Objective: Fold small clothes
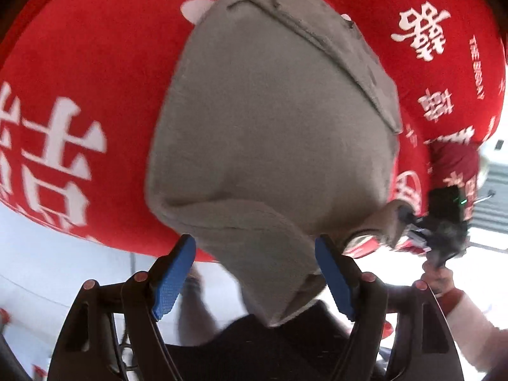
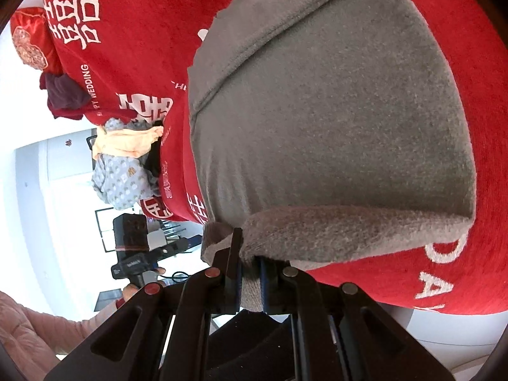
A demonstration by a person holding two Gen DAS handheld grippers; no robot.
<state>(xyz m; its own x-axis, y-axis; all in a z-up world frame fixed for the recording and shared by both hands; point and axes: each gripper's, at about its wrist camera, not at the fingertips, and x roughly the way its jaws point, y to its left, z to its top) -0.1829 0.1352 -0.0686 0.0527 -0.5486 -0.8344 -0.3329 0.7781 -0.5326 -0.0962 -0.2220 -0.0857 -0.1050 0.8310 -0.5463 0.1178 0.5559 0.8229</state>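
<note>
Red printed cloth (image 1: 95, 79) covers the surface. Grey garment (image 1: 270, 120) on it; right tool (image 2: 250, 270) pinches its near edge, left tool (image 1: 255, 273) spread.

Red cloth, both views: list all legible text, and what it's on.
"HAPPY WEDDING": white print on the red cloth, right wrist view; the first word is partly hidden.
"DAY": white print on the same cloth, lower right edge, right wrist view.
"THE BIGDAY": small white print, left wrist view; blurred, so uncertain.
Large white Chinese characters: on the red cloth in both views; not transcribed.
Grey garment: no text.
</note>
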